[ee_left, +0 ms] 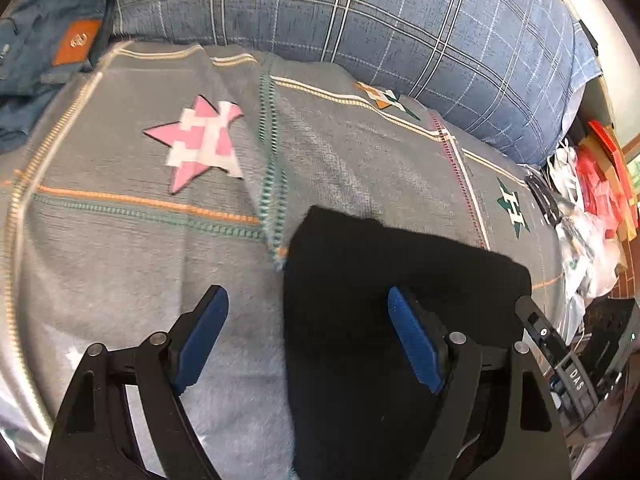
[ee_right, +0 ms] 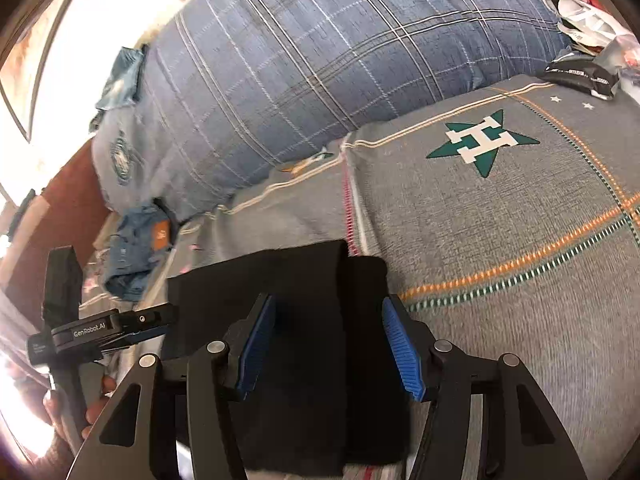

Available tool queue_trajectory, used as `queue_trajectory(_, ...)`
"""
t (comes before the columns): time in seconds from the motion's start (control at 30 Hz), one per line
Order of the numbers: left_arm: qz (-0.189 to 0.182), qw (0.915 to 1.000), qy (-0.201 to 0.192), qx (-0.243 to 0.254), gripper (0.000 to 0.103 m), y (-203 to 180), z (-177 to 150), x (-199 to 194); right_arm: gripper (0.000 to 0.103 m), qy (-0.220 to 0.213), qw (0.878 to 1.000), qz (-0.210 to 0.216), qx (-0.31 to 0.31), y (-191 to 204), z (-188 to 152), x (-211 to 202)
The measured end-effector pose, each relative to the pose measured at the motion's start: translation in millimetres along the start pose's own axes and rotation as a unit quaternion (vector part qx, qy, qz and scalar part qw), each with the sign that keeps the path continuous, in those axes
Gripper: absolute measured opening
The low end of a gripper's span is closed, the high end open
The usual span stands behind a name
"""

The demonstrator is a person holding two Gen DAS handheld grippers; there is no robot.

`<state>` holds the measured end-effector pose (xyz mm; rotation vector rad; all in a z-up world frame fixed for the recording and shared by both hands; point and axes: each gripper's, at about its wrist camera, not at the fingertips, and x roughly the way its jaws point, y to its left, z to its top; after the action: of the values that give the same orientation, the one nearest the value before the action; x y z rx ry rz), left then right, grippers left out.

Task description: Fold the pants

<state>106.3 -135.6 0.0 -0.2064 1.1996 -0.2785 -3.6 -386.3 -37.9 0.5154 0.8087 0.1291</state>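
**Two open grippers over black pants already folded small**

Left wrist view: the left gripper (ee_left: 308, 320) stands wide open and holds nothing. One blue pad (ee_left: 414, 344) is over the black pants (ee_left: 384, 280); the other is over the grey bedspread (ee_left: 120, 240). The pants lie as a compact dark rectangle on that spread, below a pink star patch (ee_left: 200, 148).

Right wrist view: the right gripper (ee_right: 328, 344) is also spread open and empty, poised over the pants (ee_right: 296, 320), where a stepped layer edge shows. Beyond lie a plaid pillow (ee_right: 300, 72) and crumpled jeans (ee_right: 136, 248). The fabric looks soft, limp and light; pinching through all layers at a folded edge should keep them from sliding apart.
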Motion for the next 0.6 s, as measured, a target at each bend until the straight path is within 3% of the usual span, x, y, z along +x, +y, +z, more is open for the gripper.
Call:
queue_trajectory(0.07,0.019,0.9997,-0.015,0.008,0.083,-6.6,0.6,4.5,0.03,-0.009,0.999,-0.022,-0.025,4.8,2.0,1.3)
queue_trajectory(0.1,0.033,0.9991,-0.02,0.02,0.083,-11.0,1.0,8.3,0.029,-0.008,0.999,-0.032,-0.035,5.7,2.2,2.2)
queue_trajectory(0.23,0.048,0.9982,-0.03,0.021,0.083,-17.8,0.0,4.7,0.029,0.007,1.0,-0.024,-0.013,-7.1,5.4,10.0)
queue_trajectory(0.33,0.056,0.9971,-0.037,0.035,0.083,-19.7,-5.3,-2.0,0.038,0.008,1.0,-0.028,-0.002,-7.9,5.4,9.5)
queue_trajectory(0.43,0.06,0.9965,-0.04,0.042,0.083,-17.9,-12.1,-6.3,0.039,0.006,0.999,-0.031,0.009,-7.0,5.5,10.6)
queue_trajectory(0.53,0.062,0.9957,-0.037,0.057,0.083,-18.8,-15.5,-7.9,0.039,-0.007,0.999,-0.031,0.01,-5.5,6.7,6.9)
queue_trajectory(0.6,0.064,0.9944,-0.038,0.076,0.083,-21.2,-16.3,-9.6,0.04,-0.038,0.999,-0.02,0.009,-7.1,0.6,-0.9)
